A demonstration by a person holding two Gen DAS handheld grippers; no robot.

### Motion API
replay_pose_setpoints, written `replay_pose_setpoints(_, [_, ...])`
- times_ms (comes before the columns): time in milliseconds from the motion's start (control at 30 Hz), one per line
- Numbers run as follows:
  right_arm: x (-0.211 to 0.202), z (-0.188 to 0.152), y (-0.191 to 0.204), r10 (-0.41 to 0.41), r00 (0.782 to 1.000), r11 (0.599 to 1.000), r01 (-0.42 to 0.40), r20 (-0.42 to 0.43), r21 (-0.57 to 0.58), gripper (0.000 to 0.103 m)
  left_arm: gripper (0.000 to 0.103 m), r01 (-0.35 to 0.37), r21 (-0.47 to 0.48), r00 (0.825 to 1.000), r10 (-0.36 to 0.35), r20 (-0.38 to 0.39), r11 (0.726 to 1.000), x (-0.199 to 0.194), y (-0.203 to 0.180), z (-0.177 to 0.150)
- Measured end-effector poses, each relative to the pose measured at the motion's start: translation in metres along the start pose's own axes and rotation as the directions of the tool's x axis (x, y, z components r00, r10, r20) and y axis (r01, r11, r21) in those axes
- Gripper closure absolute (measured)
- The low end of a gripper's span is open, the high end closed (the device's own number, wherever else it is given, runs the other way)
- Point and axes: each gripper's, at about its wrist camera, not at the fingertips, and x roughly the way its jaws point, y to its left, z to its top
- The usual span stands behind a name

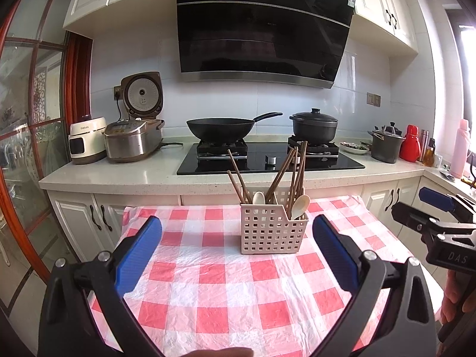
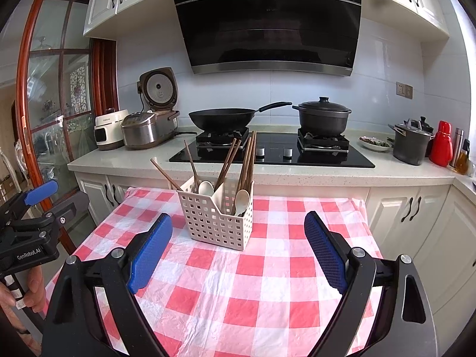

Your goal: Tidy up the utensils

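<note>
Left wrist view: the left gripper [image 1: 237,232] hangs over the checked tablecloth [image 1: 226,291] with its blue pads spread wide and nothing between them. Ahead of it, toward the far edge of the table, stands a cream perforated utensil basket [image 1: 272,229], upright. Brown chopsticks [image 1: 285,172] lean out of it in several directions, some to the left and a cluster toward the right. Two pale spoons sit bowl-up in the basket: one spoon [image 1: 258,198] in the left section and a second spoon [image 1: 300,205] at the right end. At the right edge of this view the right gripper [image 1: 437,208] shows from the side, held off the table's right edge; from here I cannot tell how far its fingers are parted. Behind the table runs the kitchen counter with a black wok [image 1: 221,128] and a lidded black pot [image 1: 315,126] on the stove, and a rice cooker [image 1: 134,141] with its lid raised at the left.

Right wrist view: the right gripper [image 2: 238,230] is also spread wide and empty above the tablecloth [image 2: 238,297]. The basket [image 2: 218,217] stands just ahead, slightly left of centre, with the chopsticks [image 2: 248,160] and both spoons inside. The left gripper [image 2: 41,192] appears at the left edge, a hand [image 2: 26,294] gripping its handle.
</note>
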Motion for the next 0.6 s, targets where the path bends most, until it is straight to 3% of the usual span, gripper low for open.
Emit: replay_pose_setpoints(600, [-0.0019, 0.0031, 0.0034, 0.007, 1.000, 1.000, -0.007, 0.006, -0.002, 0.019, 0.005, 0.000, 0.005, 1.000, 0.000, 0.006, 1.000, -0.0018, -0.0008, 0.0002])
